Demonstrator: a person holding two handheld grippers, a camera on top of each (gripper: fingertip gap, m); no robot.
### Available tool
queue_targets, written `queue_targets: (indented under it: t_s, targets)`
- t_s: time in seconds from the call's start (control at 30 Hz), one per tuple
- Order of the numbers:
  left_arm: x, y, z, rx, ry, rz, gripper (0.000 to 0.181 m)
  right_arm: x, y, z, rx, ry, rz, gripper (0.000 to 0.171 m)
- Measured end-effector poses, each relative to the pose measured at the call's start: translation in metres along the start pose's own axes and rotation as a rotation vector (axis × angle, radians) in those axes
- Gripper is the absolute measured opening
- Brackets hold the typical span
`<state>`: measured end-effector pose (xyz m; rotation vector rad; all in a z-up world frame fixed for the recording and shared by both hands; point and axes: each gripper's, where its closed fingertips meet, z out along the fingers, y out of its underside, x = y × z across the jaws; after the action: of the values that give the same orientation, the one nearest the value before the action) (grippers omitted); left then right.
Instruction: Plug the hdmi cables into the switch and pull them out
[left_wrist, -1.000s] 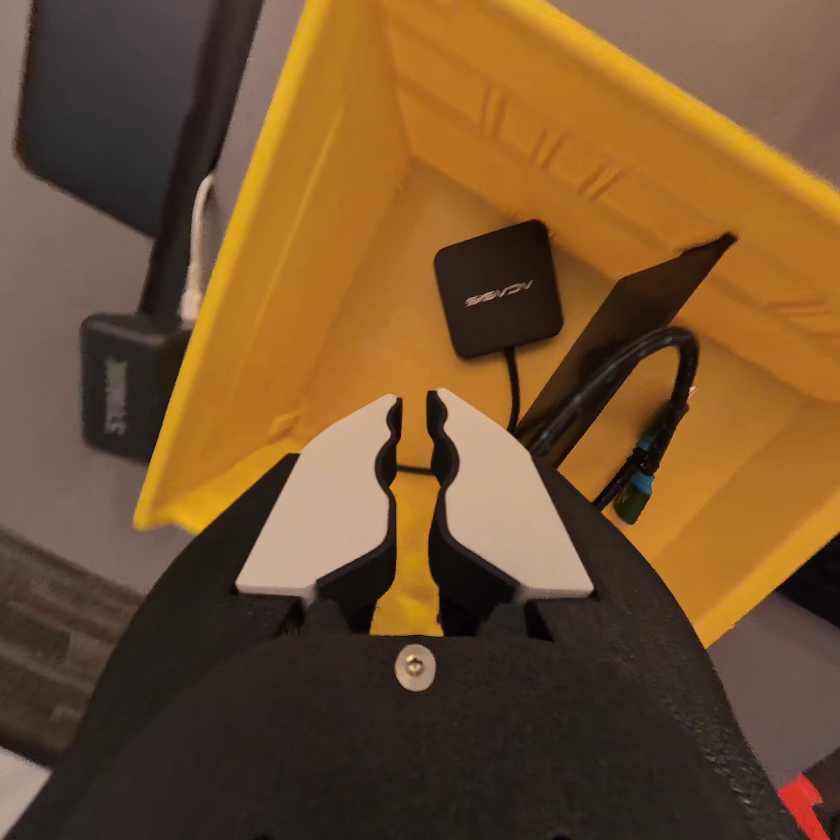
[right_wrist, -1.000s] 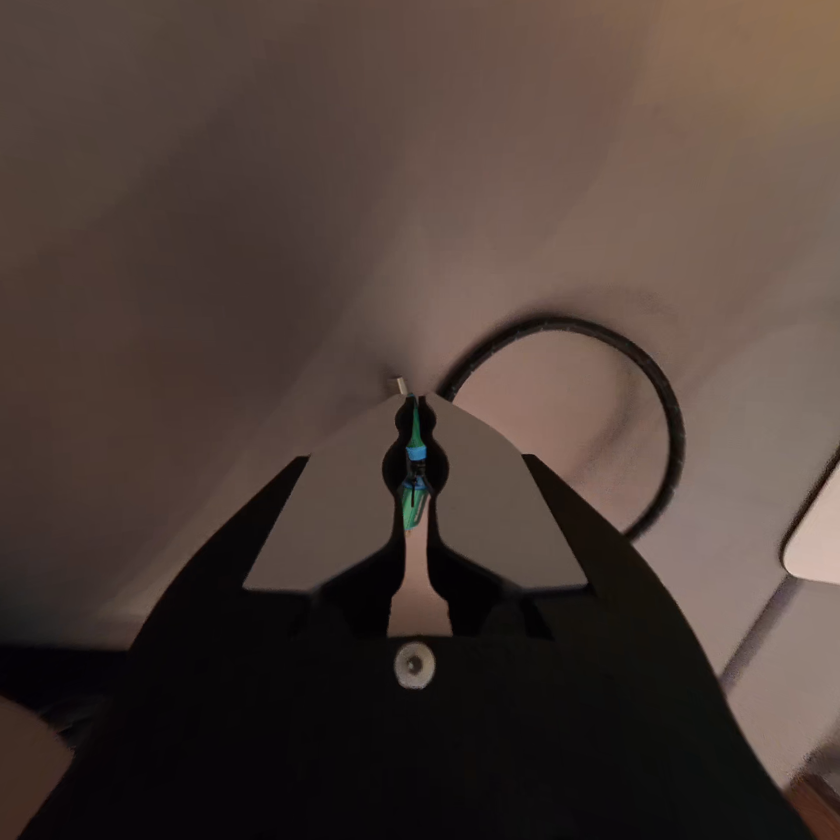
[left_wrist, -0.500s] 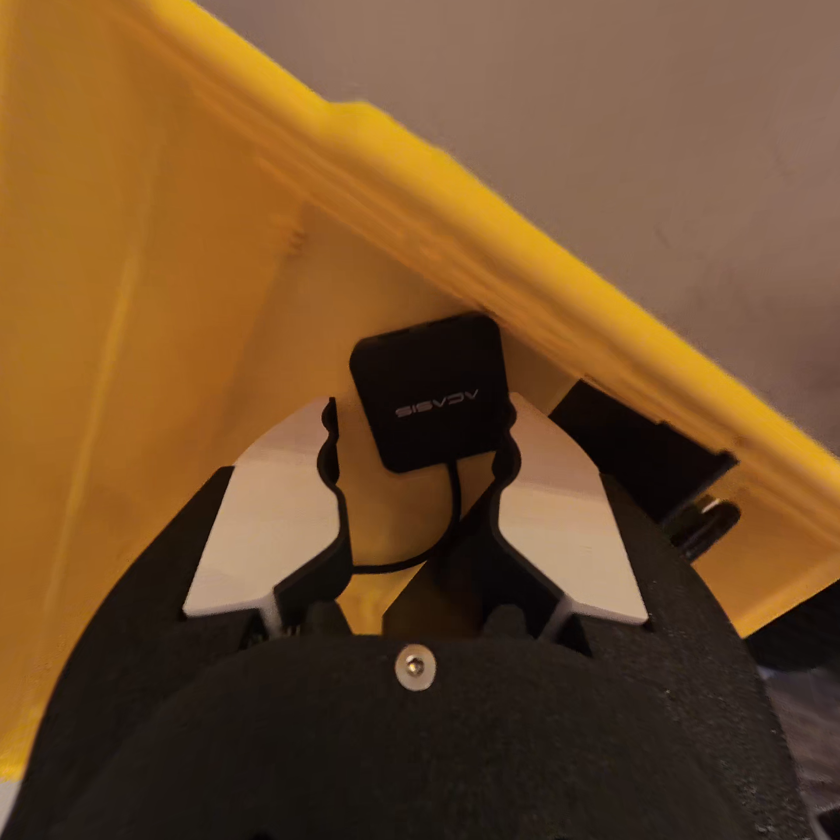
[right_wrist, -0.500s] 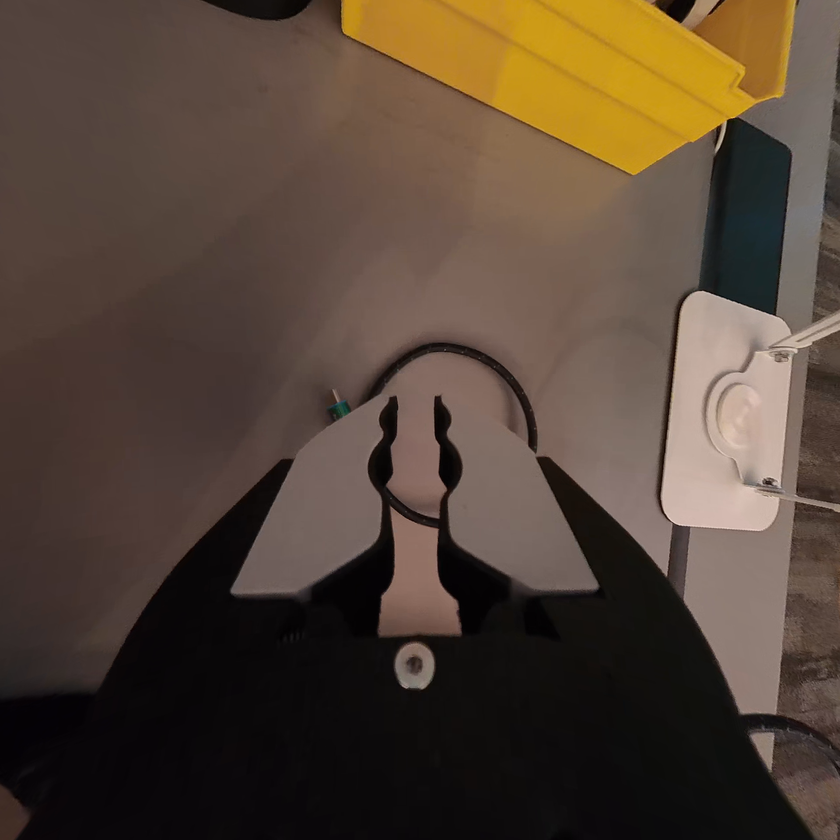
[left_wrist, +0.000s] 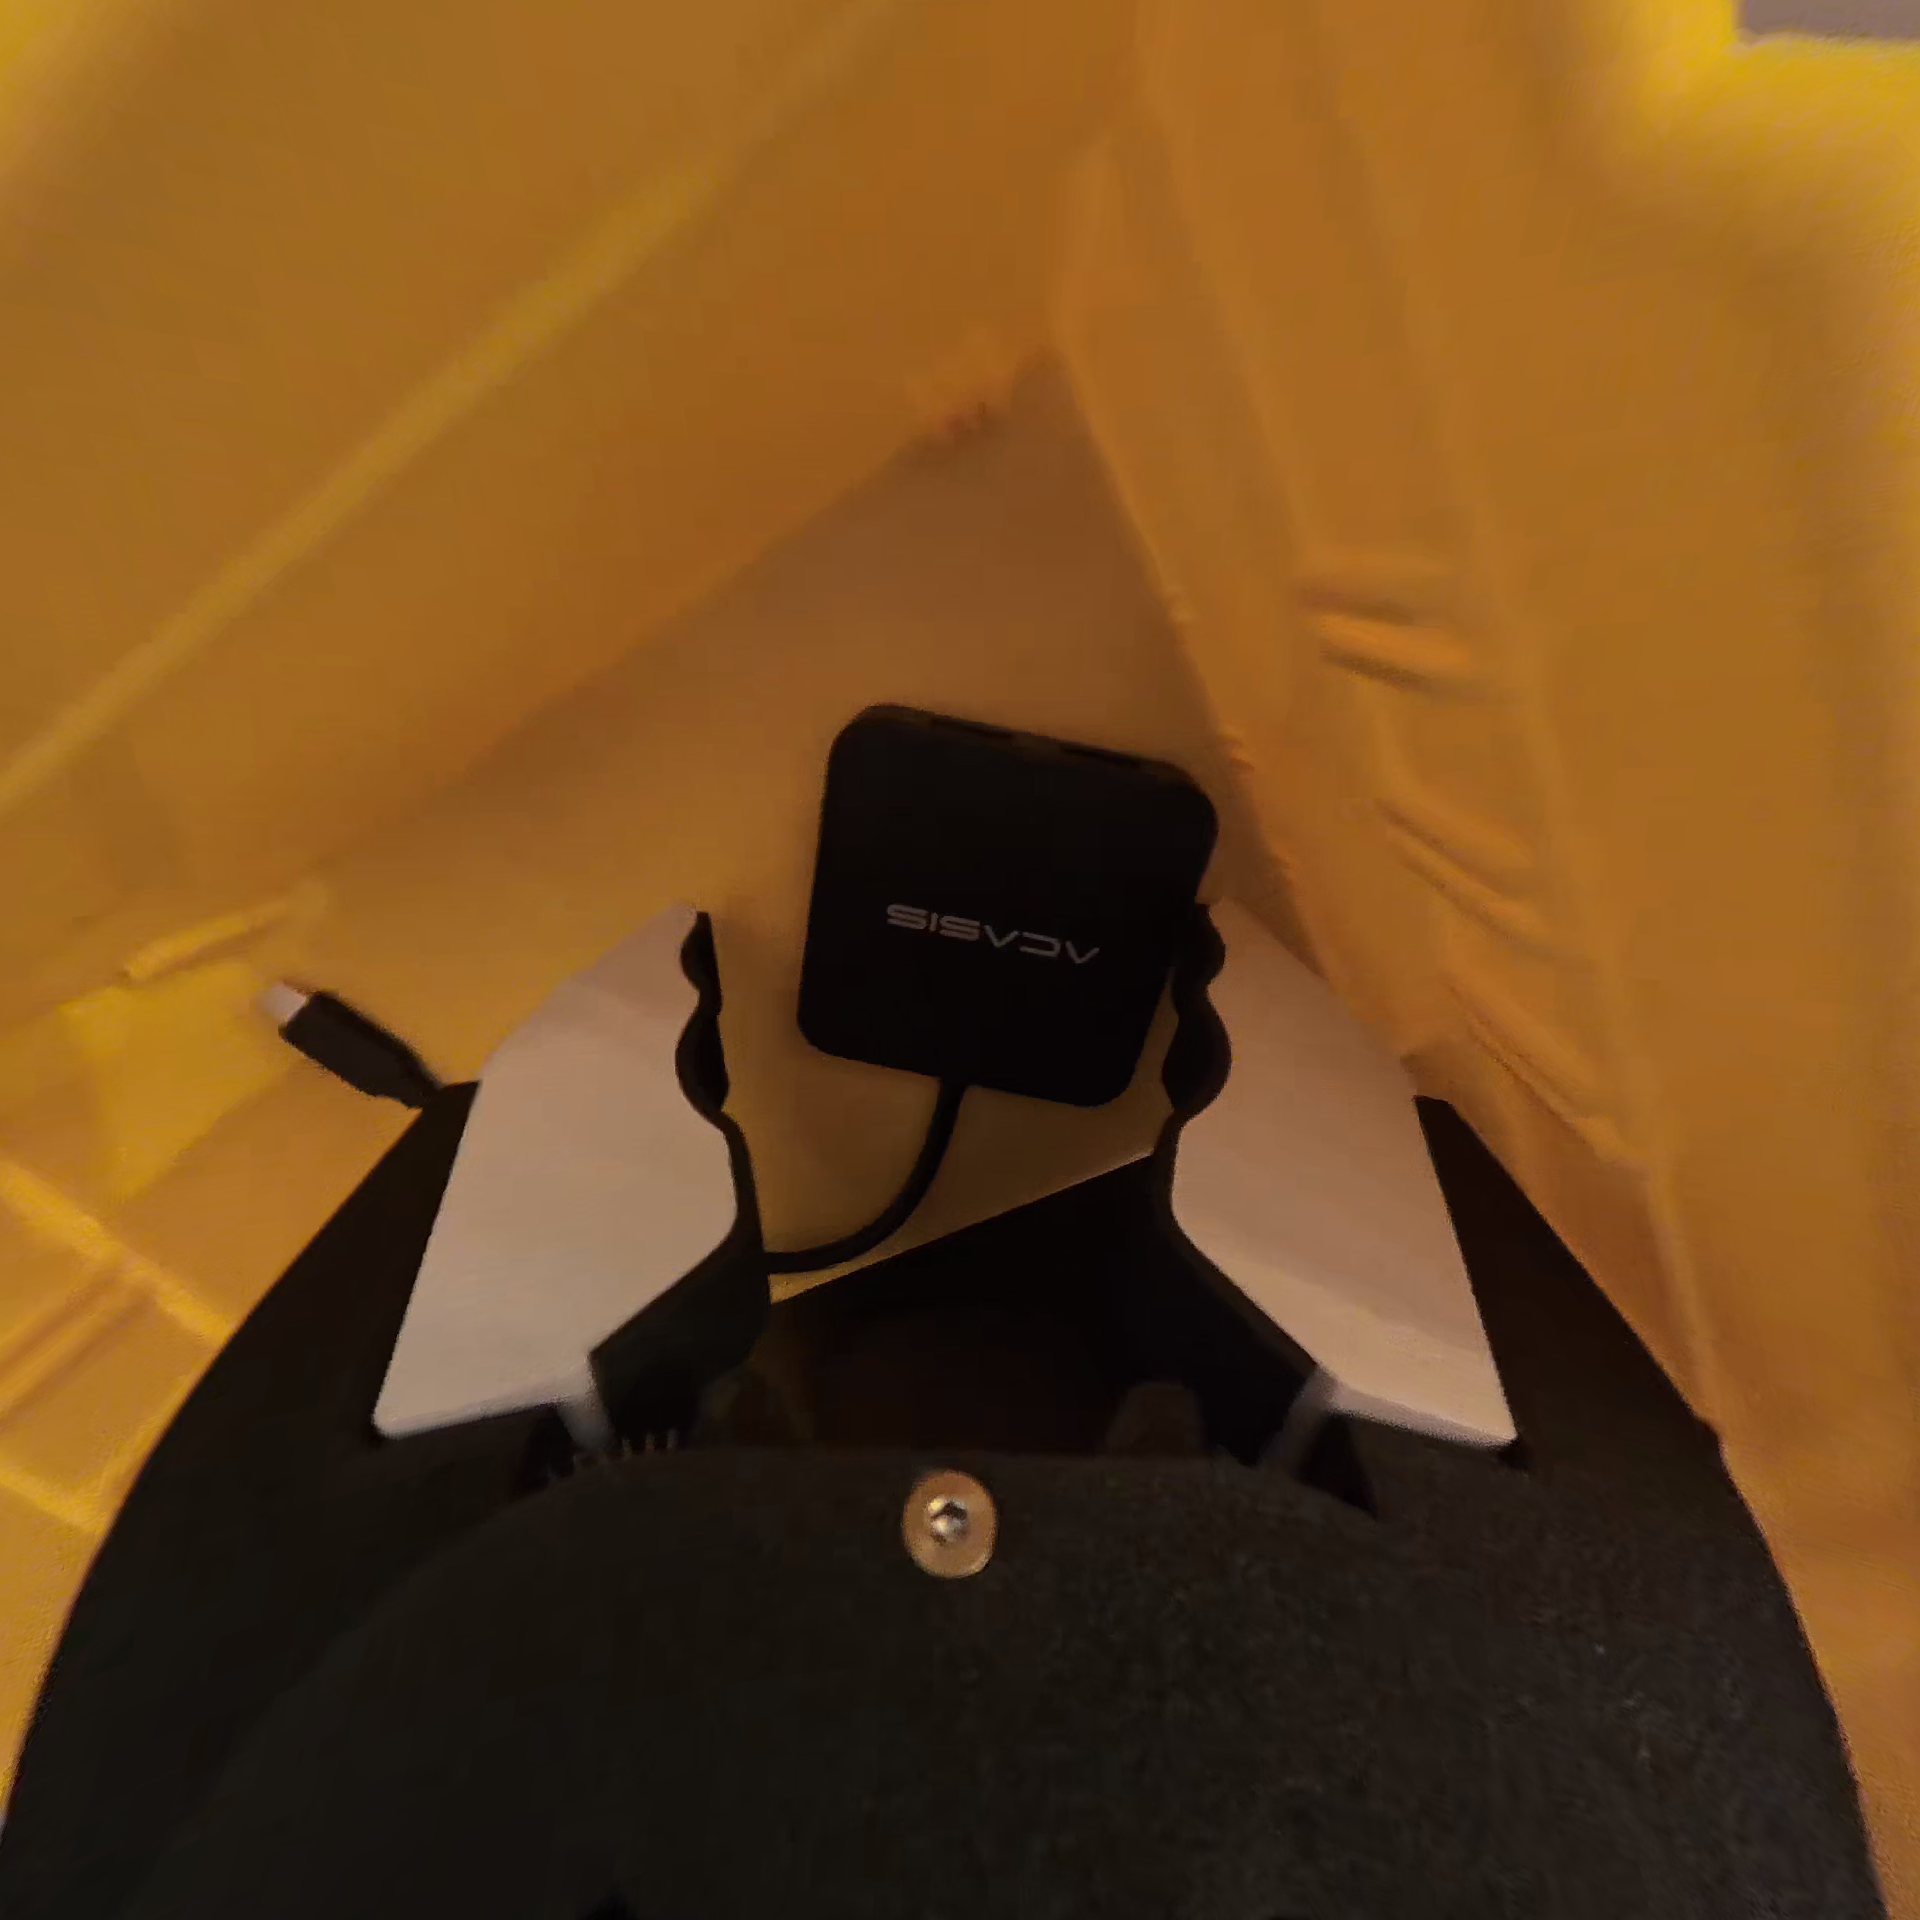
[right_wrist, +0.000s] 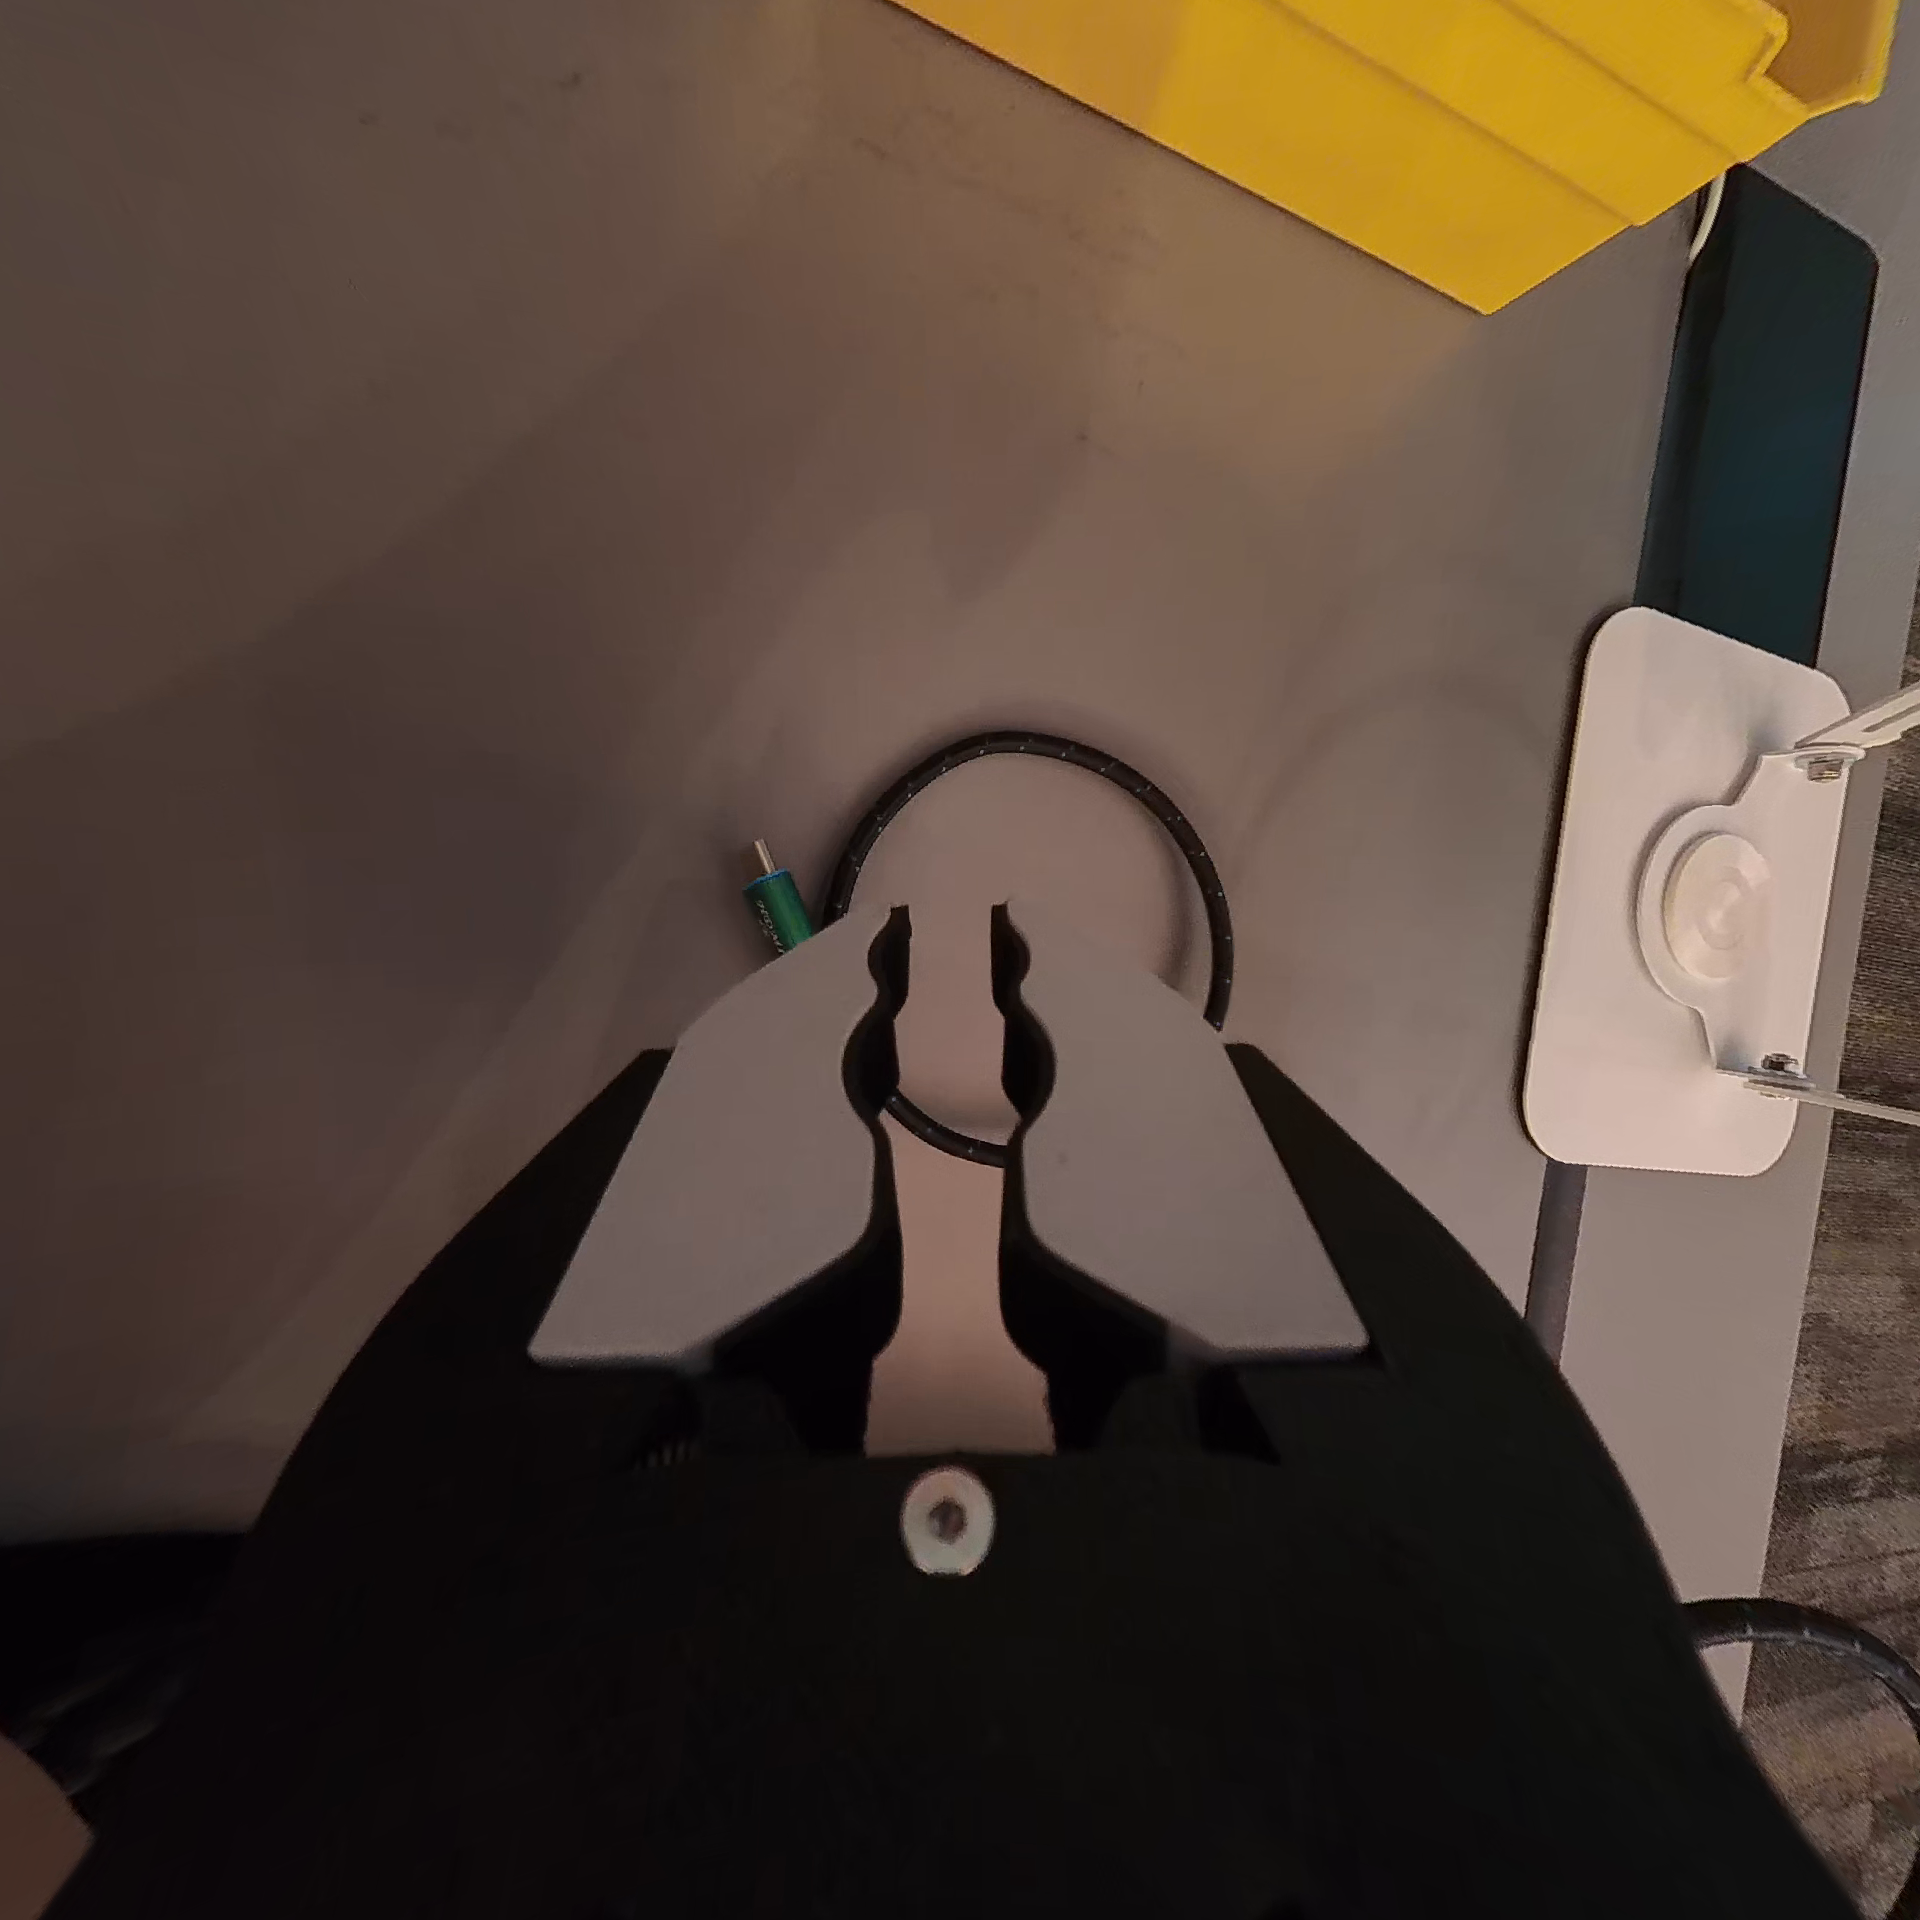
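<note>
Left gripper (left_wrist: 951, 914): inside the yellow bin (left_wrist: 520, 436), jaws spread wide and holding nothing. The black square switch (left_wrist: 1003, 904) lies flat on the bin floor in the corner where two walls meet, between the two fingertips; contact with either finger cannot be told. Its thin black lead (left_wrist: 914, 1174) curves back from its near edge under the left finger (left_wrist: 582, 1174). A black plug with a pale tip (left_wrist: 338, 1034) lies on the bin floor to the left of that finger, loose. This view is blurred by motion.

Right gripper (right_wrist: 951, 920): above the grey table (right_wrist: 520, 520), jaws partly open, gripping nothing. A black braided cable (right_wrist: 1039, 743) lies in a loop on the table under the fingertips, well apart from the bin. Its green-sleeved connector (right_wrist: 774, 909) with a metal tip rests just beside the left fingertip. The yellow bin stands at the far right corner of the table. A white plate mount (right_wrist: 1683, 914) sits at the right edge.
</note>
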<state>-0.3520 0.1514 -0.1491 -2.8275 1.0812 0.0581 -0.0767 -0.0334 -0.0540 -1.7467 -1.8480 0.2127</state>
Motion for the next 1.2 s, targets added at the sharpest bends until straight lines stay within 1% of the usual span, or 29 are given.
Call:
queue_targets:
  t_s: [0.13, 0.4, 0.6, 0.73, 0.8, 0.93, 1.0, 1.07, 1.17, 1.2]
  targets:
    - [0.002, 0.008, 0.000, -0.042, 0.026, -0.037, 0.076, 0.000, -0.001, -0.001, 0.000, 0.004, -0.008, 0.016]
    - [0.002, 0.011, 0.000, -0.064, 0.040, -0.085, 0.075, 0.001, 0.000, -0.006, 0.001, 0.017, -0.004, 0.015]
    - [-0.024, 0.018, -0.003, -0.070, -0.021, -0.088, 0.065, 0.001, 0.001, -0.006, -0.004, 0.016, -0.005, 0.015]
    - [-0.026, 0.019, -0.002, -0.058, 0.003, -0.089, 0.069, 0.001, 0.001, -0.004, -0.010, 0.010, -0.006, 0.015]
    - [-0.025, 0.019, -0.002, -0.054, -0.002, -0.048, 0.069, 0.001, 0.002, -0.004, -0.018, 0.011, -0.007, 0.015]
    - [-0.018, 0.024, -0.002, -0.087, 0.024, 0.100, 0.072, 0.001, 0.003, -0.004, -0.018, 0.010, -0.004, 0.015]
    - [-0.016, 0.024, -0.002, -0.090, 0.044, 0.215, 0.067, 0.002, 0.004, -0.003, -0.019, 0.010, -0.002, 0.015]
    - [-0.015, 0.023, -0.002, -0.080, 0.062, 0.324, 0.068, 0.002, 0.005, -0.003, -0.023, 0.009, -0.001, 0.015]
    - [-0.019, 0.025, -0.001, -0.072, 0.093, 0.377, 0.070, 0.001, 0.006, -0.002, -0.028, 0.005, 0.000, 0.015]
    - [-0.020, 0.025, -0.001, -0.070, 0.101, 0.361, 0.070, 0.001, 0.006, -0.002, -0.029, 0.005, -0.001, 0.015]
